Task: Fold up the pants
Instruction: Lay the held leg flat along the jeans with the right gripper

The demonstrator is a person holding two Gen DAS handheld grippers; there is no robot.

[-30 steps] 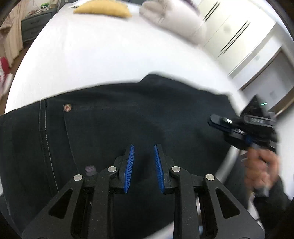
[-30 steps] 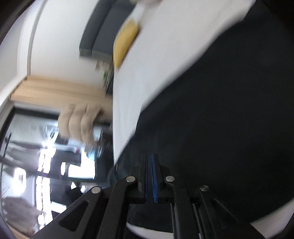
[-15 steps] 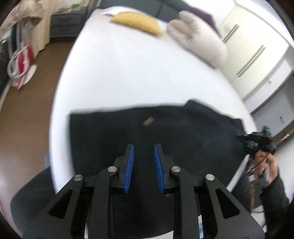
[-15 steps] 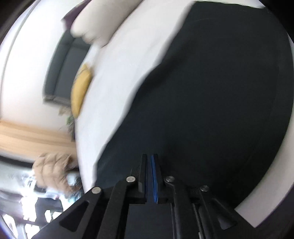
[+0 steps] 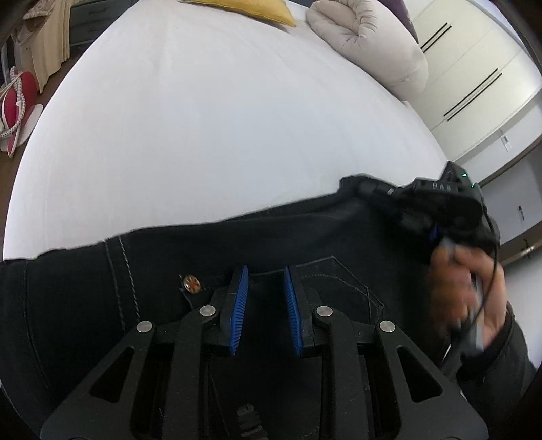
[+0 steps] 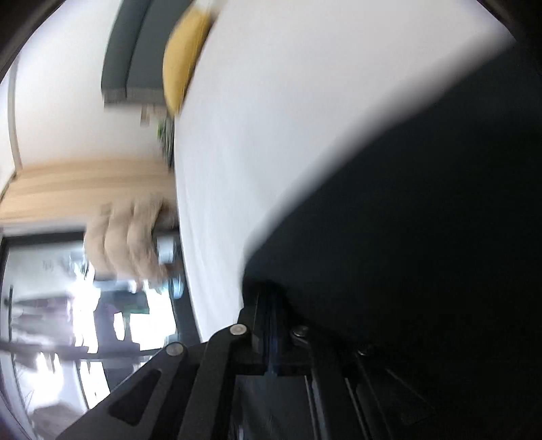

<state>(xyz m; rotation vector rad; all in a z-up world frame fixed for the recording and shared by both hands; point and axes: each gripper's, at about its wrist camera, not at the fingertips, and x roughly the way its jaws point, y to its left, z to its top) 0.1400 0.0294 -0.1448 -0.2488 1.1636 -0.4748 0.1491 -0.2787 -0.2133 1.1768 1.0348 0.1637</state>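
Black pants point(image 5: 305, 237) lie across the near part of a white bed point(image 5: 220, 118), with a back pocket and a metal rivet point(image 5: 190, 283) showing. My left gripper point(image 5: 265, 277) is open and empty, its blue pads just above the pocket. My right gripper point(image 5: 372, 189) shows at the right in the left wrist view, at the far right corner of the pants. In the blurred right wrist view the right gripper point(image 6: 271, 294) has its jaws together, with the edge of the pants point(image 6: 423, 237) draped over the tips.
A yellow cushion point(image 5: 250, 6) and a rolled pale duvet point(image 5: 369, 44) lie at the bed's far end. White wardrobes point(image 5: 481, 74) stand at the right. The bed's left edge drops to a wooden floor with red slippers point(image 5: 17, 105).
The left gripper has come back down close over the pants after pulling away. The right gripper has swung toward the pants' far right corner; its view is blurred.
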